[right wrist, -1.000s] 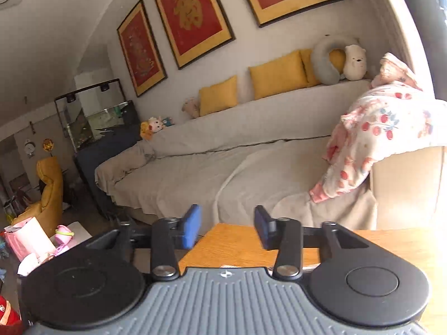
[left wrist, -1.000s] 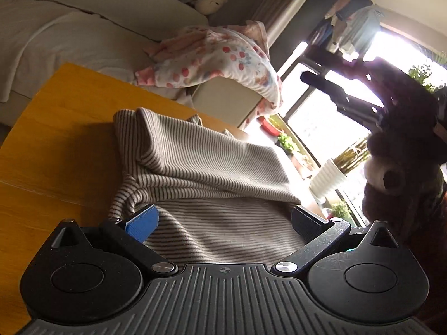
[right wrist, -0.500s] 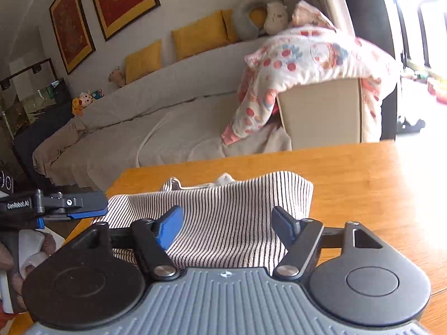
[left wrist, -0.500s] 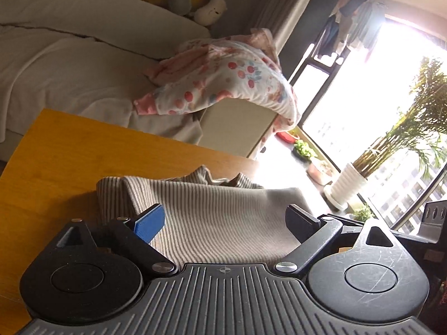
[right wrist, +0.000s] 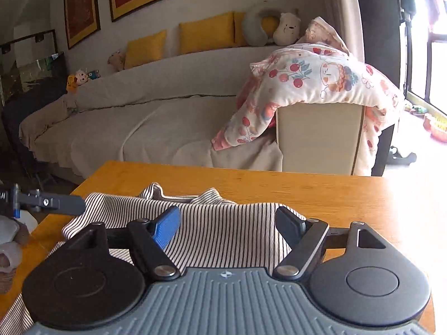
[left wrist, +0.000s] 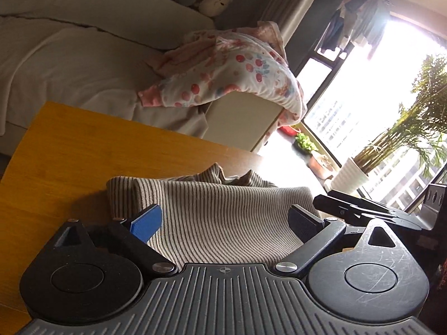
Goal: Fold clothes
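Striped garment [right wrist: 223, 231], folded, flat on wooden table [right wrist: 321, 192]

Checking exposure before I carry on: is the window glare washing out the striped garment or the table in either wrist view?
Left wrist view: window blown out, striped garment in backlit shade but its stripes read clearly. Right wrist view: evenly lit, stripes crisp; only the table whitens at its right edge. Fisheye bends both.
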`<state>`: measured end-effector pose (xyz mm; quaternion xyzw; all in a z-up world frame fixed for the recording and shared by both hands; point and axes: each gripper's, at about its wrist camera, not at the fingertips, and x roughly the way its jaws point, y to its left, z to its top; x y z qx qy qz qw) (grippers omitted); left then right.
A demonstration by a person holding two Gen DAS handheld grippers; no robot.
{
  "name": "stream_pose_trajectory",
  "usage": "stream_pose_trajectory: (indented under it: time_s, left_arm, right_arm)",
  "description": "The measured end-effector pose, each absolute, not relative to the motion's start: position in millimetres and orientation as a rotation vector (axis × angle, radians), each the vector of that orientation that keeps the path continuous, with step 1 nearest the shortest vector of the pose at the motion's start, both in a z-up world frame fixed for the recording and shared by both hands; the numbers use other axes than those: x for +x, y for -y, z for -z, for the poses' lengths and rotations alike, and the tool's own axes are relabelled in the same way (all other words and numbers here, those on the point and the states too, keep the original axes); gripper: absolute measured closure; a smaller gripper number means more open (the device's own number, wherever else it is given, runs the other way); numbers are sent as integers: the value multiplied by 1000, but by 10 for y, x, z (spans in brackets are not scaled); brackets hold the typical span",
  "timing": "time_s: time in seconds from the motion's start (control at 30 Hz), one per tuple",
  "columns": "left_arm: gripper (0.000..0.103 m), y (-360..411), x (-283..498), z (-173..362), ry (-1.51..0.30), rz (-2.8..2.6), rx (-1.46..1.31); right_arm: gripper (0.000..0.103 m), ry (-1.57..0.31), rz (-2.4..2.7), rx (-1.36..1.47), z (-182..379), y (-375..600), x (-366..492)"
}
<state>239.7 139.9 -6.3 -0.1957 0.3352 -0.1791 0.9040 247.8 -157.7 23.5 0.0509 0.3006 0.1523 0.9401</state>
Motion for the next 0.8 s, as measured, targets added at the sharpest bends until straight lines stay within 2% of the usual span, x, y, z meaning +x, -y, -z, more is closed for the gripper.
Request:
stream_pose_trajectory:
  time_s: [0.1, 0.2, 0.37, 0.5, 0.7, 0.8]
  left_arm:
    - [2, -1472, 2528, 204, -752, 346, -413]
    - [2, -1560, 2497, 124, -770, 352, -397]
    - [2, -1951, 2493, 63, -820, 361, -454]
    - [2, -2078, 2613, 237, -890, 382, -530]
    - [3, -1990, 2813, 348, -873, 423, -576]
    - [3, -1873, 2972, 339, -855, 422, -516]
  right_arm:
    - [38, -738, -310, 182, -31, 1660, 2773]
    - [46, -740, -324, 162, -54, 1724, 2748]
    - [44, -728, -319, 274, -247, 2219, 2720]
    - [41, -827, -297, 398, -36, 2527, 2927]
    - [38, -880, -419, 520, 192, 2403, 3165]
    - [36, -882, -456, 448, 178, 2183, 3322]
